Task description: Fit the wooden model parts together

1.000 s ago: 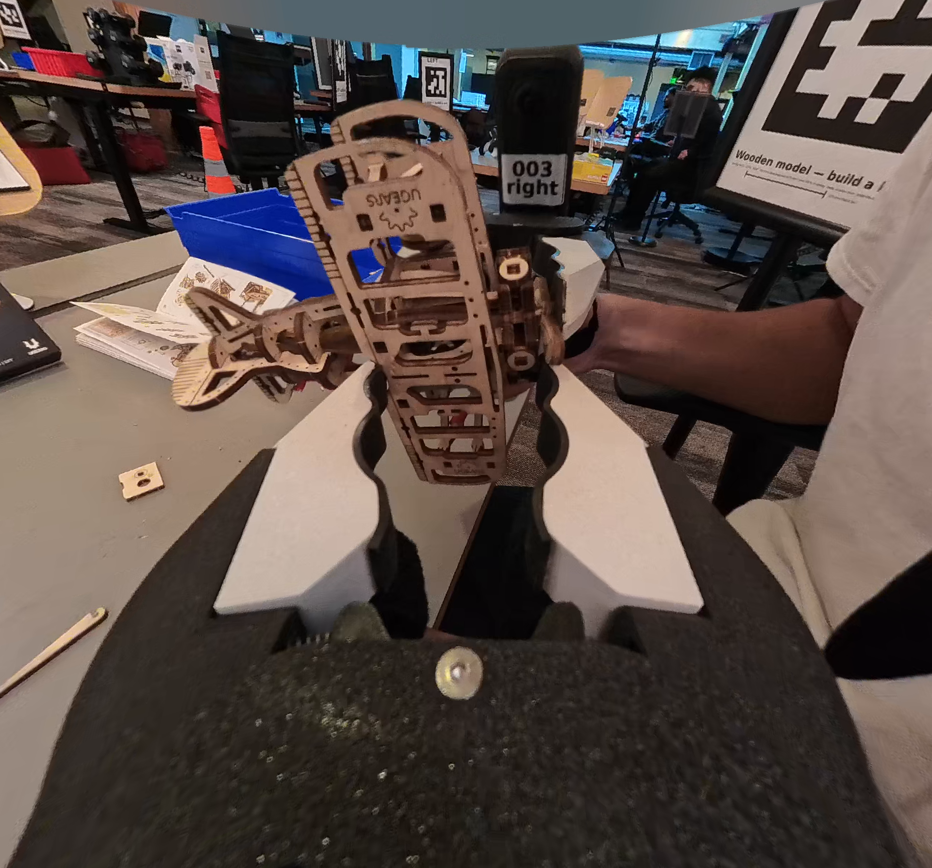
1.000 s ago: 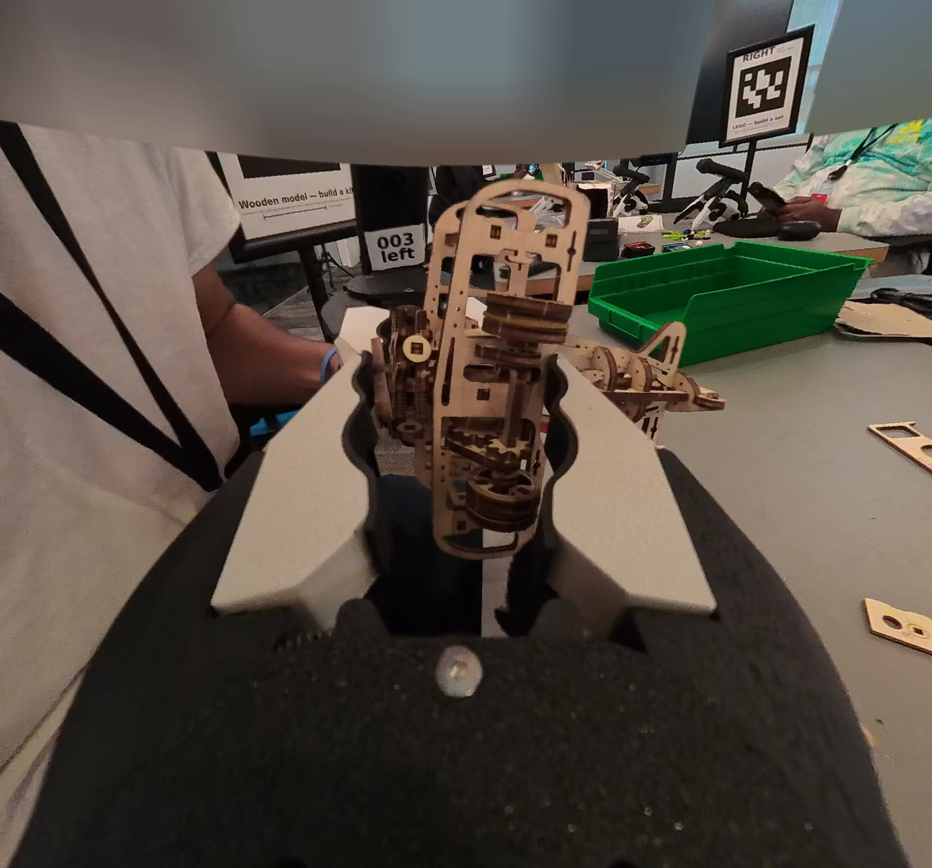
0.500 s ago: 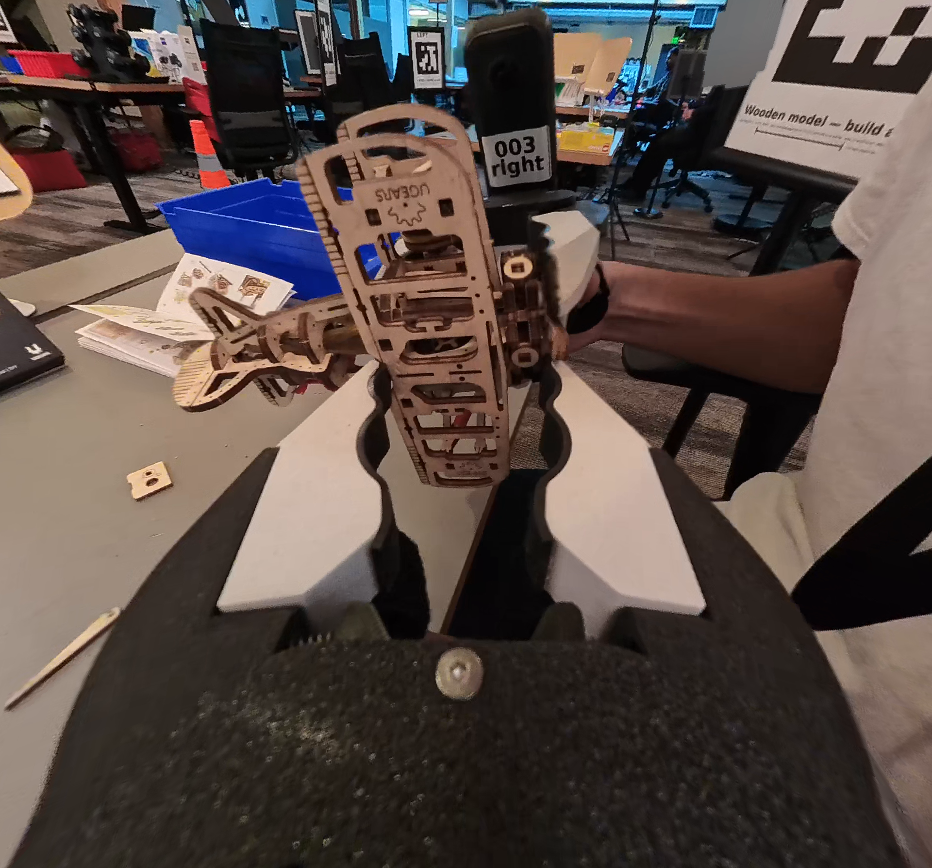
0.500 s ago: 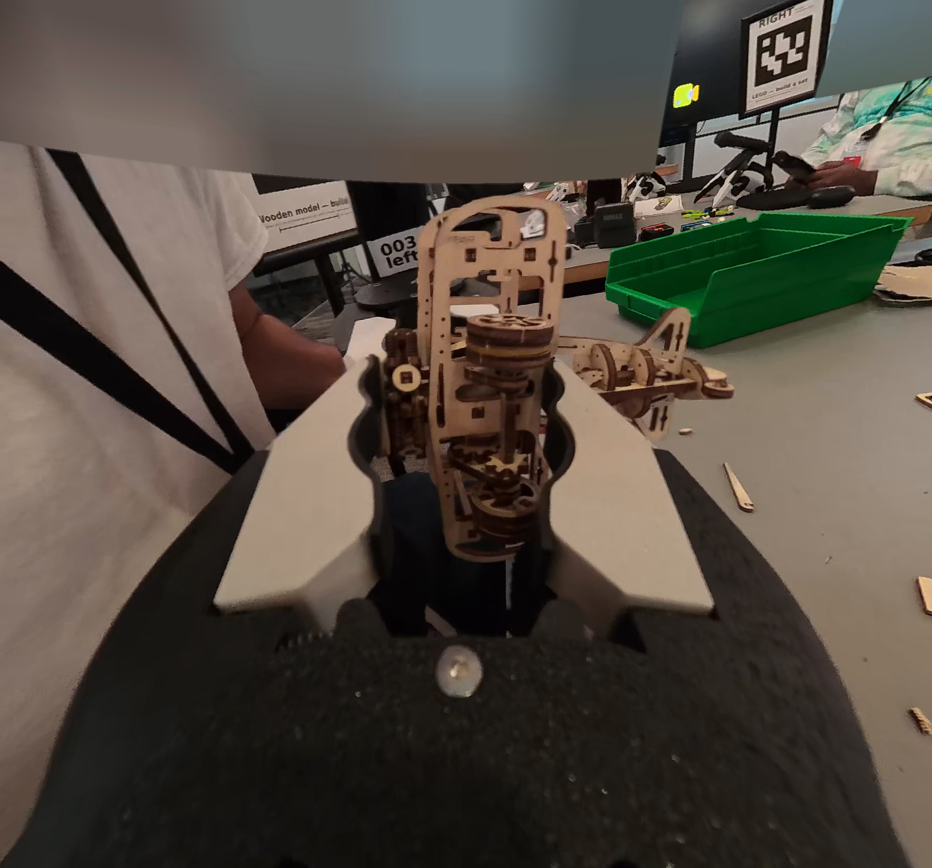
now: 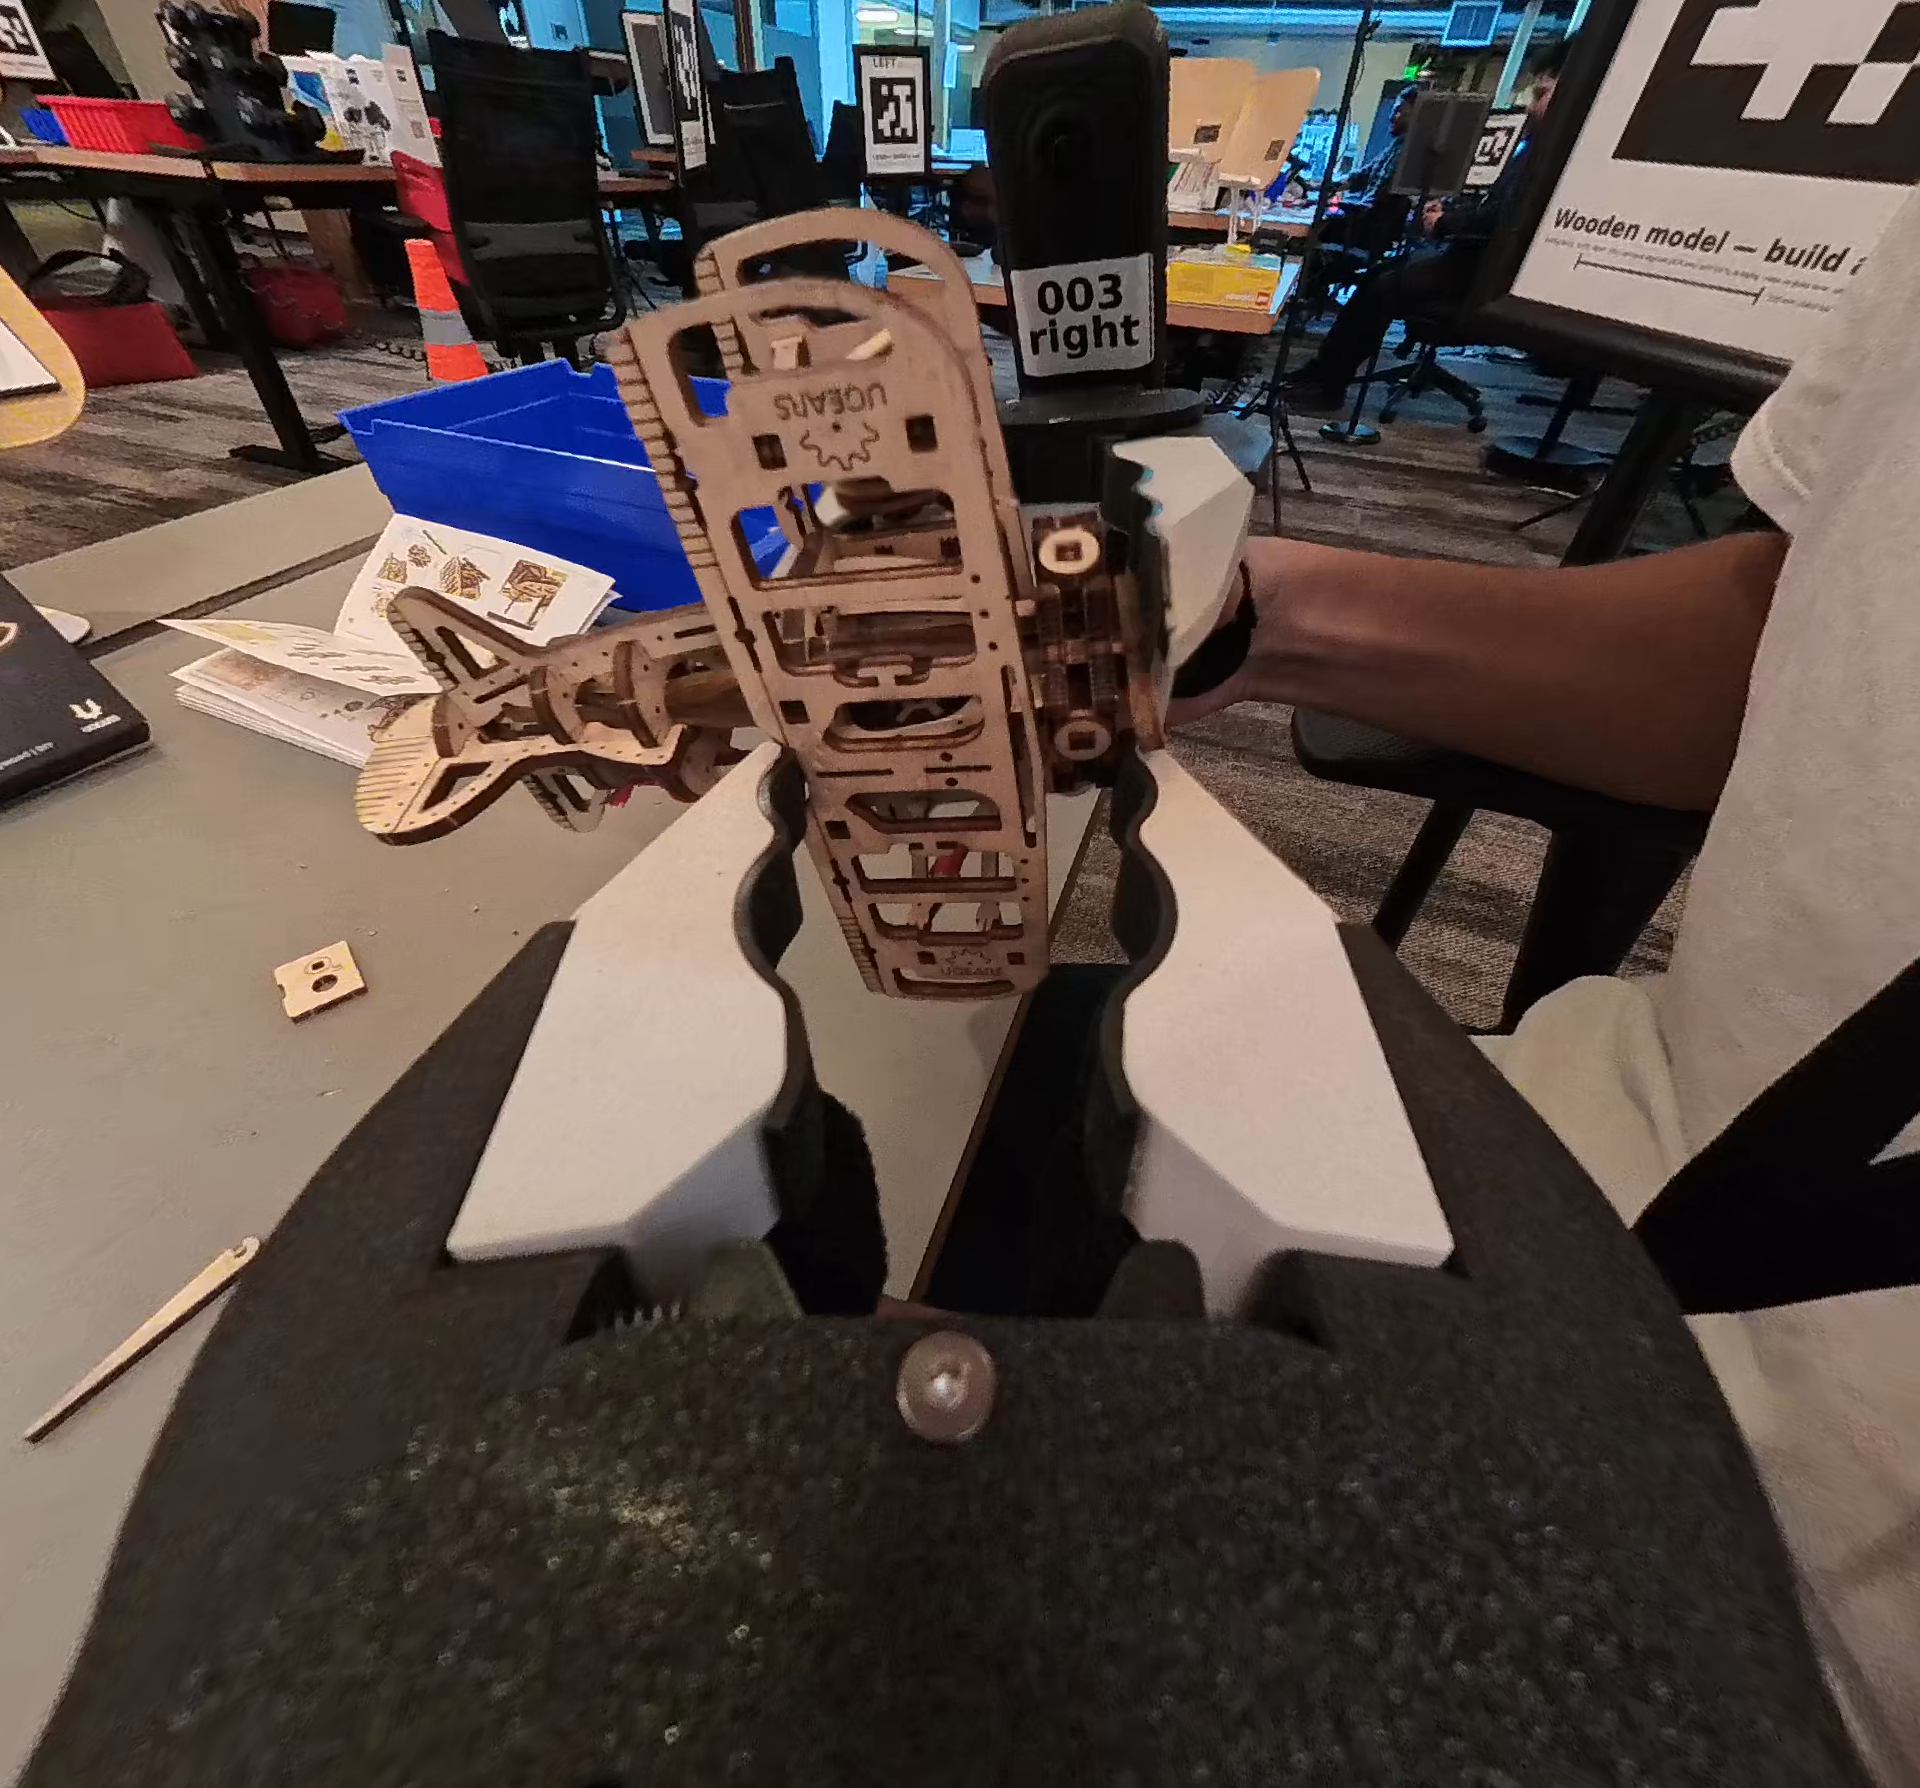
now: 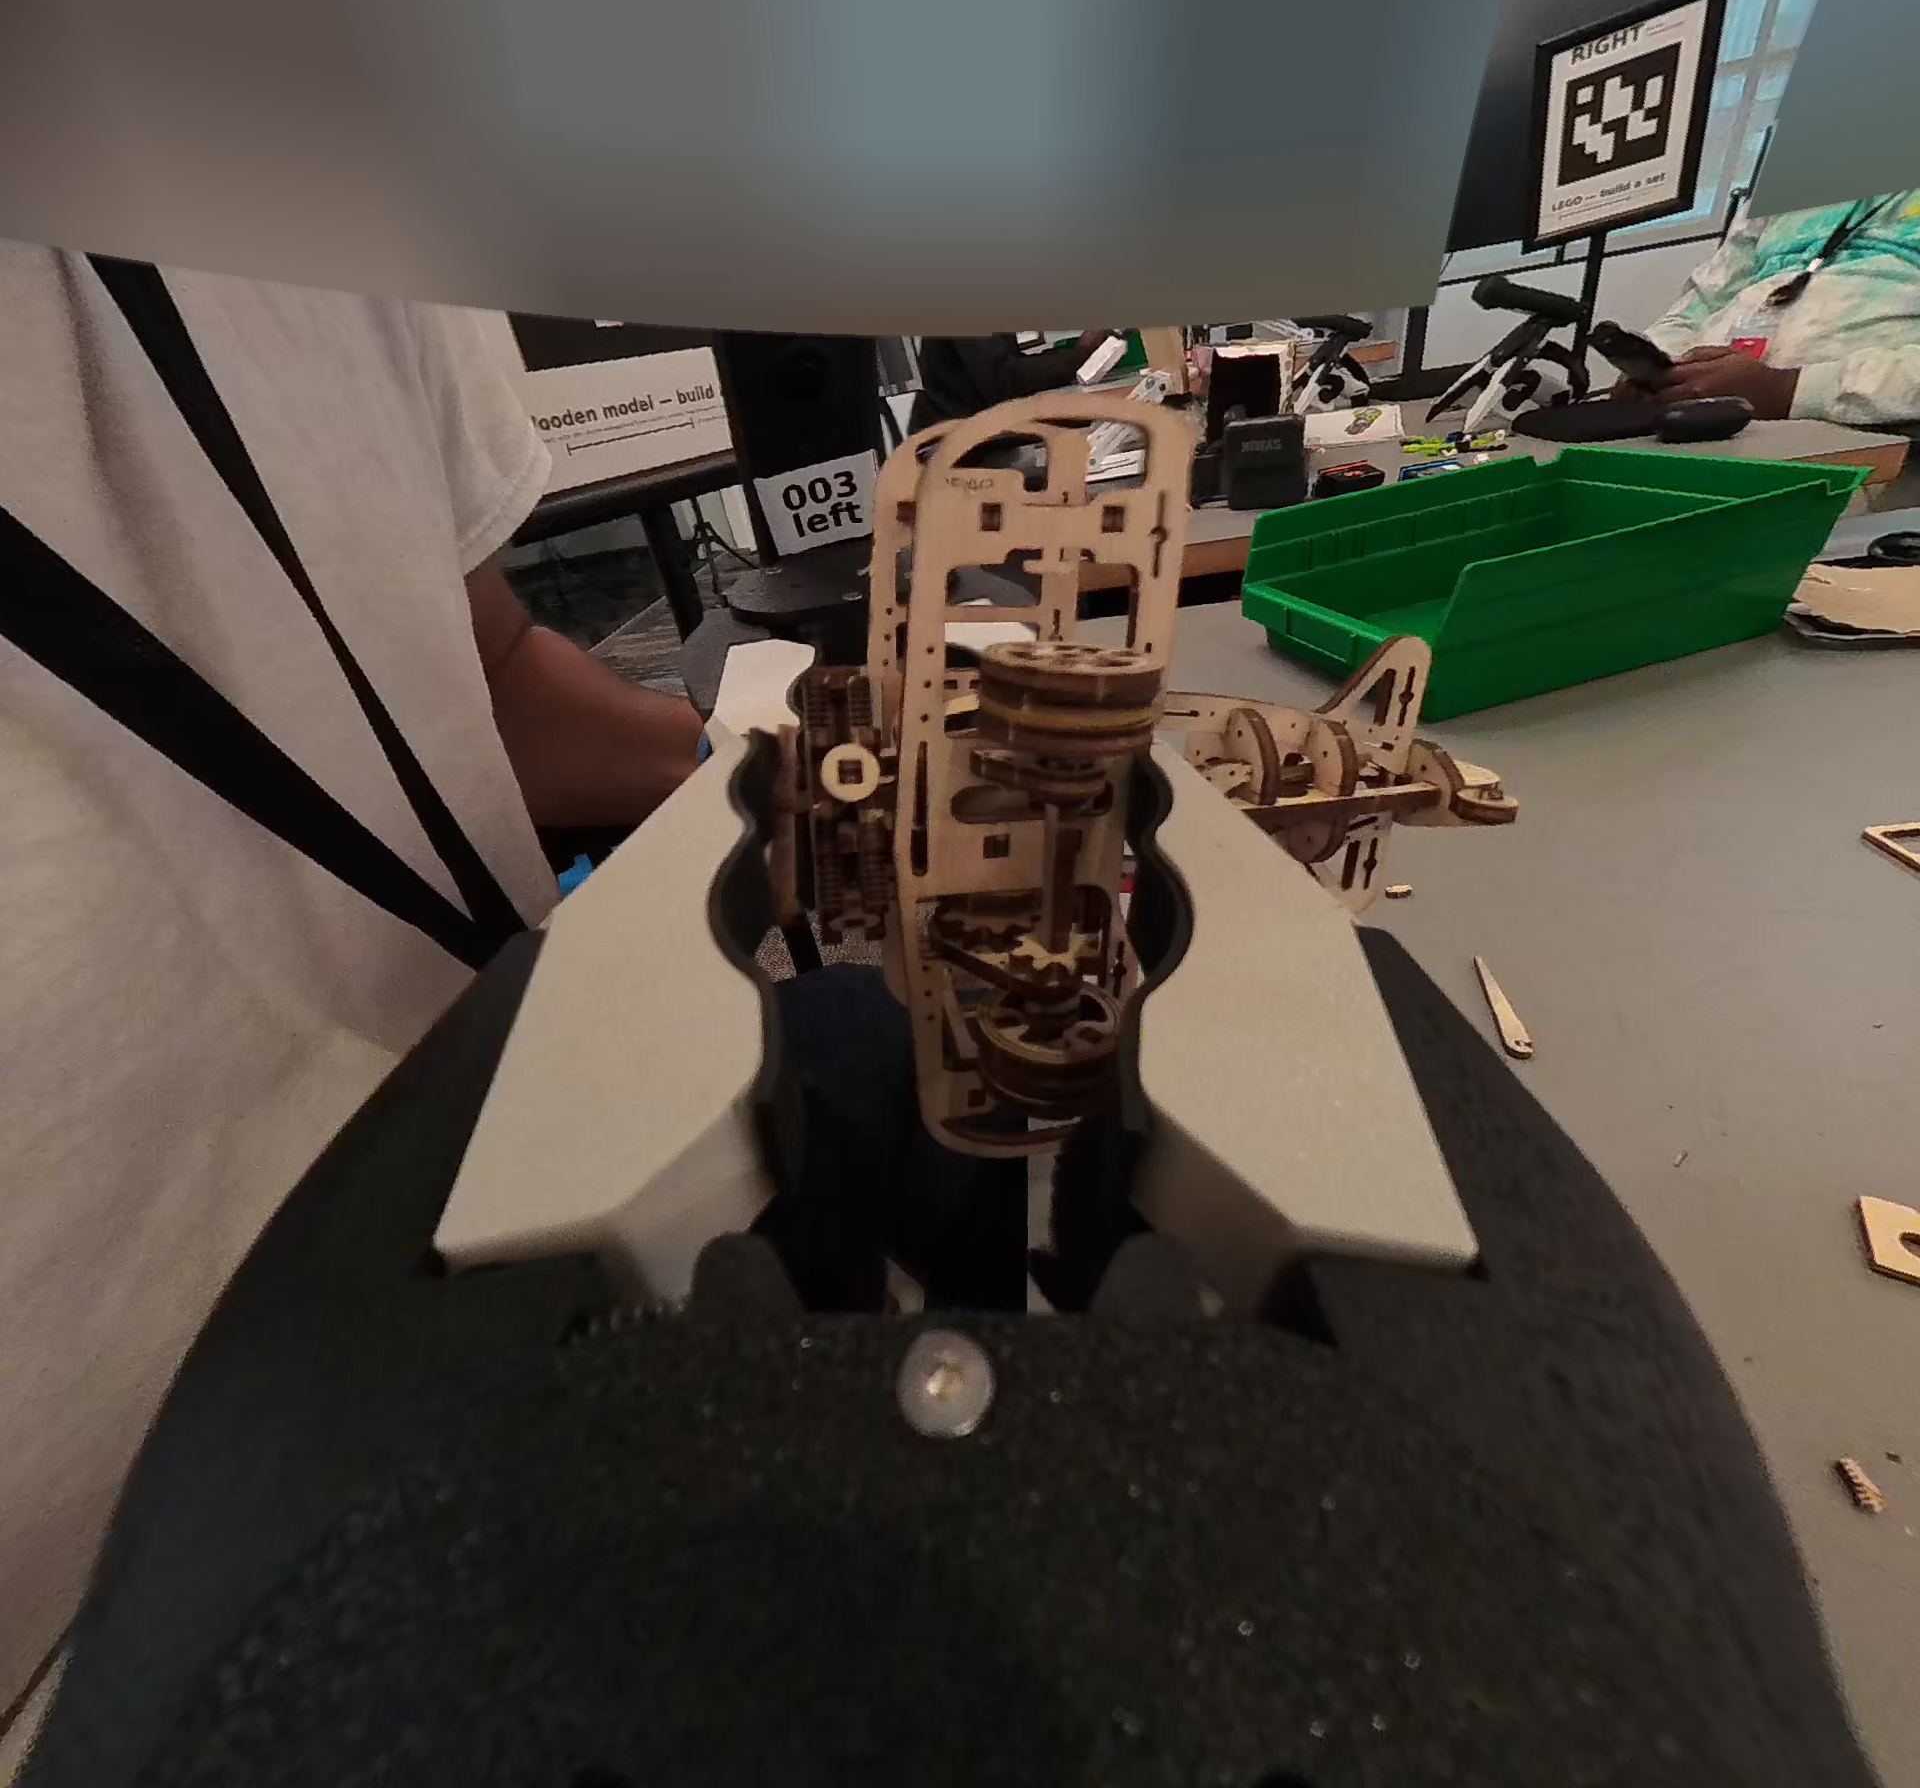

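- We find the left gripper with its white fingers set either side of the wooden model plane, at the twelve o'clock position of its own view. Its jaws flank the lower wing and engine block; we cannot tell whether they press the wood or merely bracket it.
- We find the right gripper facing it from the opposite side, jaws likewise straddling the plane's wing and wheel assembly; firm contact cannot be confirmed there either.
- We judge the model is held in the air between the two tools, wings upright and tail pointing to nine o'clock in the left view, so that both sides of the body stay reachable for fitting.
- On the grey table we note a small loose wooden piece at nine o'clock and a thin wooden stick at eight o'clock, apparently unfitted parts.
- Further off at ten o'clock lie an open instruction booklet and a blue bin.
- In the right view a green bin stands at two o'clock.
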### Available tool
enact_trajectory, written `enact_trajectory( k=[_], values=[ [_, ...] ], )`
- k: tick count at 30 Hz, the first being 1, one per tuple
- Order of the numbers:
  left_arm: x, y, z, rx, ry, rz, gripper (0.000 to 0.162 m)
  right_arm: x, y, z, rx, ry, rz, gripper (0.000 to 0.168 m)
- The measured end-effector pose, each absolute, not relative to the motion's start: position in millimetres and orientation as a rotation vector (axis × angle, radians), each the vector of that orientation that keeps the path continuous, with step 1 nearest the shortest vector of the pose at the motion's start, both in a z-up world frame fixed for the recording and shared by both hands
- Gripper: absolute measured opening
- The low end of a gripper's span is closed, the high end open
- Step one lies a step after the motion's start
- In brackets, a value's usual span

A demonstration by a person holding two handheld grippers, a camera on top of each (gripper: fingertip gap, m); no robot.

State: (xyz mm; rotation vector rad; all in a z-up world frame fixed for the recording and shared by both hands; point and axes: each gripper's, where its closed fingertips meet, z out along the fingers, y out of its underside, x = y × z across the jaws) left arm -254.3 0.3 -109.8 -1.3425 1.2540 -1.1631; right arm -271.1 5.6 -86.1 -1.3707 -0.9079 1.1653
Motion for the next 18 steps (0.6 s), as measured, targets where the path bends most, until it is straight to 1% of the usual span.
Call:
enact_trajectory(
  k=[7,10,13,18],
  values=[
    [-253.0,-0.5,-109.6,-1.346,1.251,-1.178,0.057,-269.9,4.8,-85.7,-1.368,-0.898,1.176,0.067],
    [-253.9,0.1,-108.6,-1.366,1.235,-1.233,0.057,-271.2,2.6,-87.3,-1.37,-0.922,1.17,0.077],
    [-252.5,-2.0,-109.3,-1.368,1.239,-1.238,0.057,-268.6,4.2,-89.8,-1.378,-0.941,1.141,0.07],
    [-252.6,-3.3,-109.2,-1.374,1.234,-1.26,0.057,-268.4,3.8,-91.1,-1.381,-0.944,1.146,0.07]
  ],
)
